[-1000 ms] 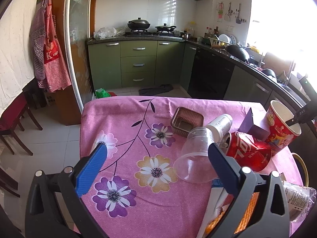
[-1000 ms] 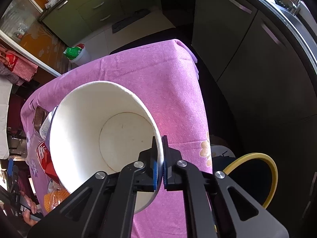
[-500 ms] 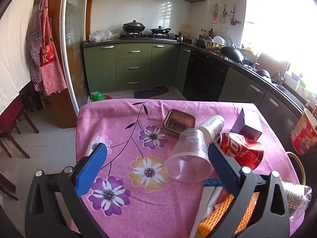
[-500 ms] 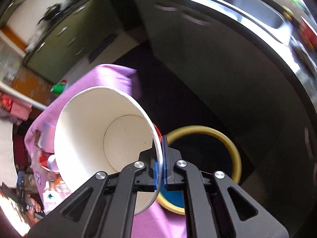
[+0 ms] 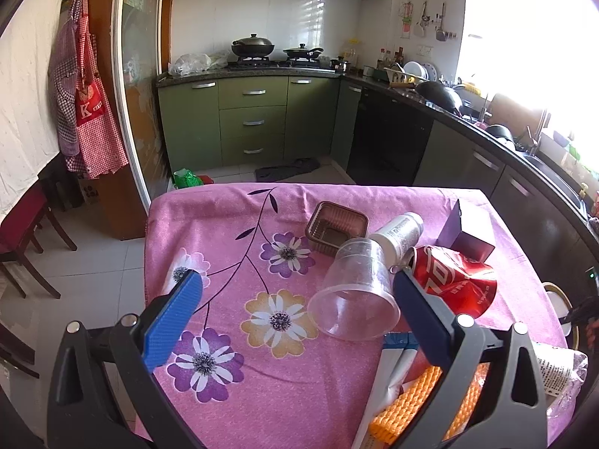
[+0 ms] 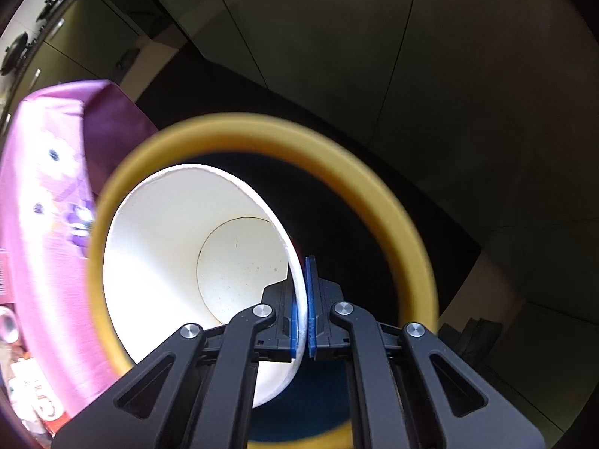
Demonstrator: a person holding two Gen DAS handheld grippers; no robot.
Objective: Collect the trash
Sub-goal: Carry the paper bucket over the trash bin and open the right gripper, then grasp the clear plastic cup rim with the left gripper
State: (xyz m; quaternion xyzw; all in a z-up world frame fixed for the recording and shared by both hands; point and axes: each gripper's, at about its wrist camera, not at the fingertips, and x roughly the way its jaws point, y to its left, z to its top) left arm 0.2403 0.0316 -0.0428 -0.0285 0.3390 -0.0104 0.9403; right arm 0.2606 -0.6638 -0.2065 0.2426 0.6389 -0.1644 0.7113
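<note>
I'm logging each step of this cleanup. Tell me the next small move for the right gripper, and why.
Probably open the right gripper and let the paper cup drop. Its pads pinch the cup's rim, and in the right wrist view the cup sits inside the ring of the yellow-rimmed bin, beside the table's pink cloth. The clear plastic cup and red can still wait.

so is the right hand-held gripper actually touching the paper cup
Touching: the right wrist view shows the right hand-held gripper with both blue pads pinching the paper cup rim, no gap.
</note>
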